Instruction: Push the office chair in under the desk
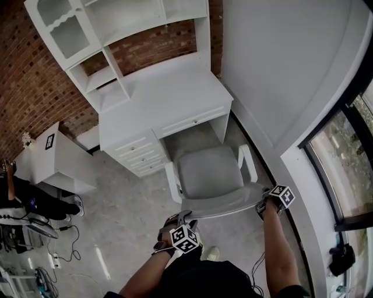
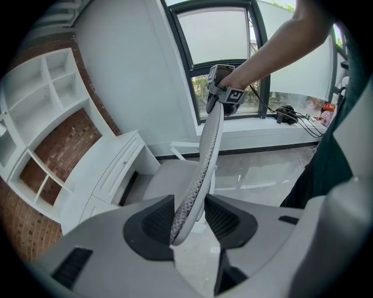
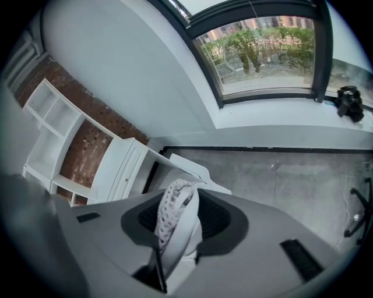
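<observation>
I see both tools pinching the top rim of the office chair's (image 1: 207, 174) backrest (image 1: 227, 205), one at each end. The left tool (image 2: 189, 216) has its jaws set fairly wide, with the pads against the mesh edge. The right tool (image 3: 178, 218) grips narrower, and the rounded corner of the rim fills its gap. Ahead of the tools lies the grey seat. Beyond it stands the white desk (image 1: 157, 99), with the seat's front edge just short of its knee opening.

A home study corner: white desk (image 1: 160, 96) with hutch shelves (image 1: 131, 17), office chair (image 1: 207, 171) before it, brick wall (image 1: 23, 93) behind, window (image 1: 344, 151) at right.
</observation>
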Motion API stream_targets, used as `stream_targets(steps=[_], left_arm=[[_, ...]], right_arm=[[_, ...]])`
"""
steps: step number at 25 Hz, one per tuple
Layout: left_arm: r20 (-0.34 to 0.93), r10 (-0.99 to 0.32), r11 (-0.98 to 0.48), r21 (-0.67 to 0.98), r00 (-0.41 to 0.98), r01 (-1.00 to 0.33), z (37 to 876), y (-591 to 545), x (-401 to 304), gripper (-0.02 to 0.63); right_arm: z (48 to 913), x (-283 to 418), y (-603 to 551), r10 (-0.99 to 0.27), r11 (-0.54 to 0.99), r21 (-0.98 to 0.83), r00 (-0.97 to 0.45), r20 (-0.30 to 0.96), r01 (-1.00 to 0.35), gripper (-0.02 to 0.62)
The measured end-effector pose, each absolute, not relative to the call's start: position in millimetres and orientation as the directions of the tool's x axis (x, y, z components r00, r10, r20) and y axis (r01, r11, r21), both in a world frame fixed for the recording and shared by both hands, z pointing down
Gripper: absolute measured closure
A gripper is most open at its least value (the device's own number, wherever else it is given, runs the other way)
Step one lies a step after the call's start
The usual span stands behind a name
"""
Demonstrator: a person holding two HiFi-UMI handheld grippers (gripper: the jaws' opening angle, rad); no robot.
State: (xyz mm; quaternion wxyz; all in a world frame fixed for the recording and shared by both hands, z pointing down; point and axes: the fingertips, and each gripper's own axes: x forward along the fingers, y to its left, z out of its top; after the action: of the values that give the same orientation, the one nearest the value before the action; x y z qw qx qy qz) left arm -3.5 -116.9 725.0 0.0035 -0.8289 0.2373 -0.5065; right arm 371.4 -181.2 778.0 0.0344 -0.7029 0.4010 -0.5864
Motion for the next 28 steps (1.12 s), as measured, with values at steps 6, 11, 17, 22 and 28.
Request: stream_targets(steps=[6,11,17,22,28], left_arm=[[0.823,-0.397,-0.895,-0.247,0.406,-0.372,723,-155,-8,0.448],[0.814,-0.406,-0.893,-0.257,0.415,-0.369,722,-180,-9,0.451],[0.807,-0.419,-0.888,-0.27,0.416,-0.372,723,-209,-3,0.453],[0.811,-0.429,-0.876,-0.266,0.397,-0.402,725,-238,0,0.451],[0.82,-0.443,-0.856,-0.266,0.363,-0.444,727,-267,4,0.451]], right_arm=[[778,369,-219,-0.597,-0.675,-0.505,-0.004,0.802,-0.538,0.485],[777,364,-252,-0.597,-0.666,-0.508,-0.019,0.802,-0.547,0.485],[779,370,-284,-0.578,-0.669,-0.487,-0.018,0.816,-0.562,0.491],[781,371,-326,-0.576,-0.653,-0.491,-0.043,0.816,-0.577,0.494],[785,371,-373,-0.56,-0.624,-0.481,-0.075,0.825,-0.616,0.498]])
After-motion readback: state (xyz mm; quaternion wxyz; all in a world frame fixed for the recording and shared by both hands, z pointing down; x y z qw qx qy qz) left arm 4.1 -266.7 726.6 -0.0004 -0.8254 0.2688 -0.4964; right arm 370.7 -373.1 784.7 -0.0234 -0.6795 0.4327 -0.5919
